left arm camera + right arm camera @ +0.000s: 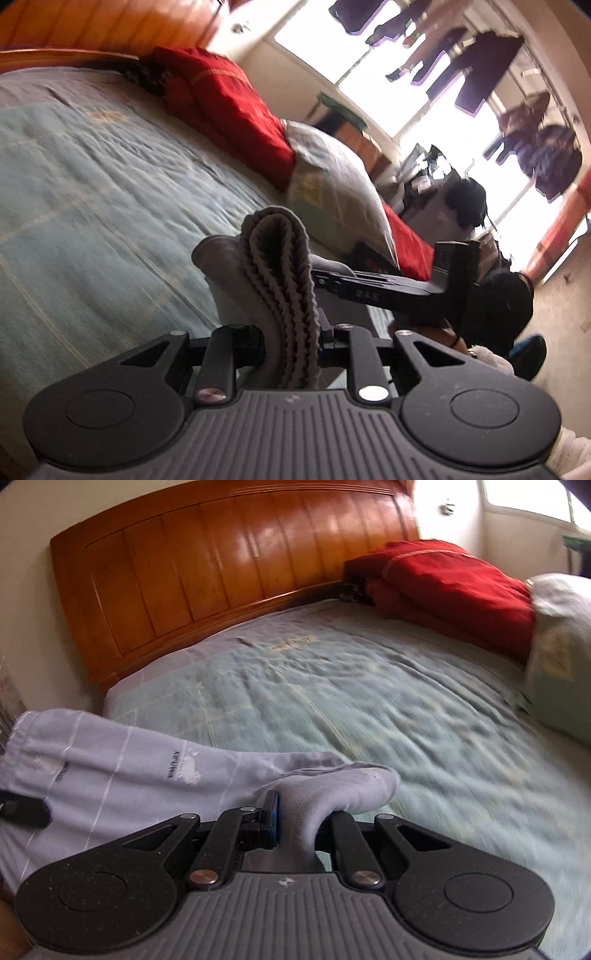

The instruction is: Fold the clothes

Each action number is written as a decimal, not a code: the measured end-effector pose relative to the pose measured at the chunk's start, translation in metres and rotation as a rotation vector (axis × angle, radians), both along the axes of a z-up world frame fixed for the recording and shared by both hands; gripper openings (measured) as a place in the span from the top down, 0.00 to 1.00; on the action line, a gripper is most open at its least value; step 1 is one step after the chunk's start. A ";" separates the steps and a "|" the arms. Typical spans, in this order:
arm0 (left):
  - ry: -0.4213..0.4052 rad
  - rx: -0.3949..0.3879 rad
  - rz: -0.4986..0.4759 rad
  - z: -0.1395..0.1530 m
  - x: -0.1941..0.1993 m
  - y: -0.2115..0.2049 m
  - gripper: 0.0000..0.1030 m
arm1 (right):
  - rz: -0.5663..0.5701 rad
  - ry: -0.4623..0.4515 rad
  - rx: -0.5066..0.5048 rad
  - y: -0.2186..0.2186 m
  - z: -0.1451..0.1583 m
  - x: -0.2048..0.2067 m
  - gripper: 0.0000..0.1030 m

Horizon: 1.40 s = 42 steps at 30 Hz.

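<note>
A light grey garment (pixel 129 771) with thin white stripes and a small print hangs stretched between my two grippers, above a bed with a teal quilt (pixel 332 701). My left gripper (pixel 291 332) is shut on its bunched ribbed waistband (pixel 284 280). My right gripper (pixel 299 812) is shut on a fold of the same grey cloth. In the left wrist view the right gripper (pixel 321 278) shows from the side, its tips buried in the fabric. A black finger (pixel 26 808) of the left gripper shows at the far left edge of the right wrist view.
A wooden headboard (pixel 221 561) closes the far end of the bed. A folded red blanket (pixel 450 587) and a pale pillow (pixel 561 646) lie along the right side. Past the bed, clothes (pixel 480 66) hang at a bright window above dark clutter (pixel 443 184).
</note>
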State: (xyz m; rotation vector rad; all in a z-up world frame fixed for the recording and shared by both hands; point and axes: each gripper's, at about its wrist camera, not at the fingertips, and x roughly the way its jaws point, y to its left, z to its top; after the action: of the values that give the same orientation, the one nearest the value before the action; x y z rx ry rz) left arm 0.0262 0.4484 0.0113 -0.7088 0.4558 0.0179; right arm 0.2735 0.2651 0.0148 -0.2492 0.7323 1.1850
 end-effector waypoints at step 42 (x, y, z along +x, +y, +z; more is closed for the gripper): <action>0.068 -0.074 0.397 -0.093 -0.103 0.053 0.50 | 0.008 0.132 -0.082 0.065 -0.048 0.073 0.33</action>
State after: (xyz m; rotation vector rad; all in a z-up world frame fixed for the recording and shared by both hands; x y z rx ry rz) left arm -0.0771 0.5013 -0.0817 -0.8644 0.3761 0.4016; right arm 0.3469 0.3300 -0.0332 -0.2436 0.8971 1.1890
